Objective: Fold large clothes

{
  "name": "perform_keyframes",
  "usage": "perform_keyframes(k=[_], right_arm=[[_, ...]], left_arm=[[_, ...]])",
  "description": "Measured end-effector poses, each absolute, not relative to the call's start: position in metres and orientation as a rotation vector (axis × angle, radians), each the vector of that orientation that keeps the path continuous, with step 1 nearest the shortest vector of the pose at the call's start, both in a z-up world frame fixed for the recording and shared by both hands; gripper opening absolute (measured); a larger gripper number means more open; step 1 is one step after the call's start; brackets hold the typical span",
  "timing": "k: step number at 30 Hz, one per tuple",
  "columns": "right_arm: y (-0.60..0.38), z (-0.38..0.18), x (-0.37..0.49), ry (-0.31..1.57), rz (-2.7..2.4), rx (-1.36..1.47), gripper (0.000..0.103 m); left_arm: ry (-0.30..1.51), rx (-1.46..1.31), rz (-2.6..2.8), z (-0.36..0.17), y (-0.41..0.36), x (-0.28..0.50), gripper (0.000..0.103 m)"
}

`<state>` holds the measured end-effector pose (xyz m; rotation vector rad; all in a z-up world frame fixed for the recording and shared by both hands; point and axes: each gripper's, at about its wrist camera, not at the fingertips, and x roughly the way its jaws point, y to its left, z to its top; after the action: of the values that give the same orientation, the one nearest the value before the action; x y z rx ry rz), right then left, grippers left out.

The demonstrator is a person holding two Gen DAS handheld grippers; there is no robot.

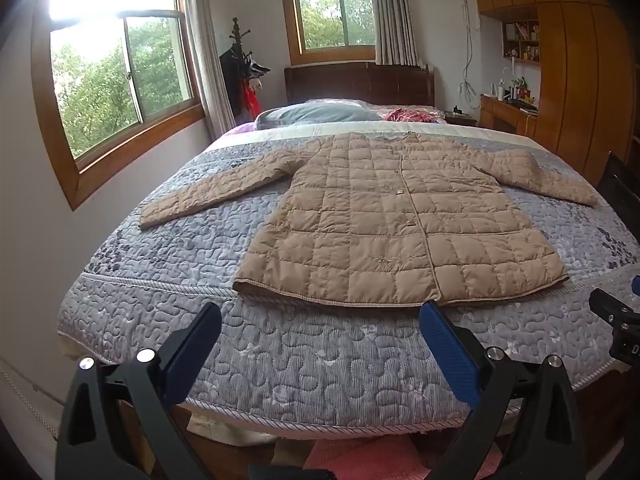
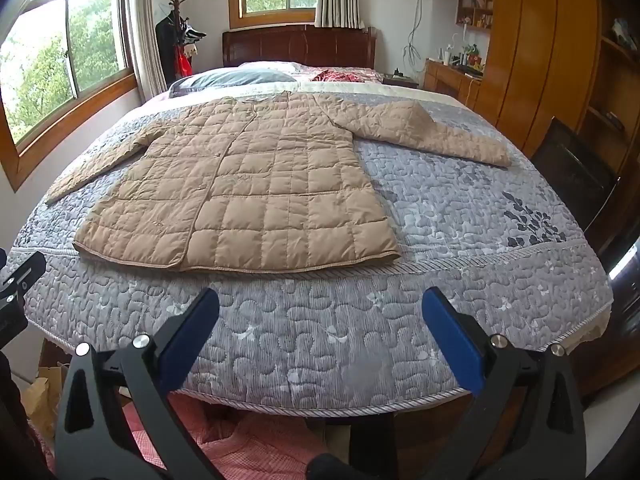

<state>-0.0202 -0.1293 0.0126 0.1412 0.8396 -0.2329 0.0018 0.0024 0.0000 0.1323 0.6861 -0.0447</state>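
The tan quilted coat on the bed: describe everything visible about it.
The tan quilted coat lies flat and face up on the grey patterned bedspread, unfolded. It looks like thin puffy fabric stitched in squares, with a centre front closure with small metal snaps, a corded hem nearest the cameras and both sleeves spread outward. Only the bedspread touches it; both open grippers are short of the hem.

Coat point(image 1: 400, 220) lies flat on bed point(image 1: 320, 360), hem toward foot edge, collar toward pillow point(image 1: 316, 114) and headboard point(image 1: 360, 82), sleeves spread left and right. Left tongs point(image 1: 320, 320) and right tongs point(image 2: 320, 308) over foot edge, gaping, apart from the hem. Windows left and behind; wardrobe point(image 1: 576, 60) right.
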Motion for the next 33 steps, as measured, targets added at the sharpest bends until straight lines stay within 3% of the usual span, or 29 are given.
perform_keyframes(k=[33], right_arm=[[-0.1316, 0.011, -0.0193, 0.84, -0.231, 0.148, 0.1]], left_arm=[[0.686, 0.136, -0.04, -0.0007, 0.0036, 0.0022, 0.099]])
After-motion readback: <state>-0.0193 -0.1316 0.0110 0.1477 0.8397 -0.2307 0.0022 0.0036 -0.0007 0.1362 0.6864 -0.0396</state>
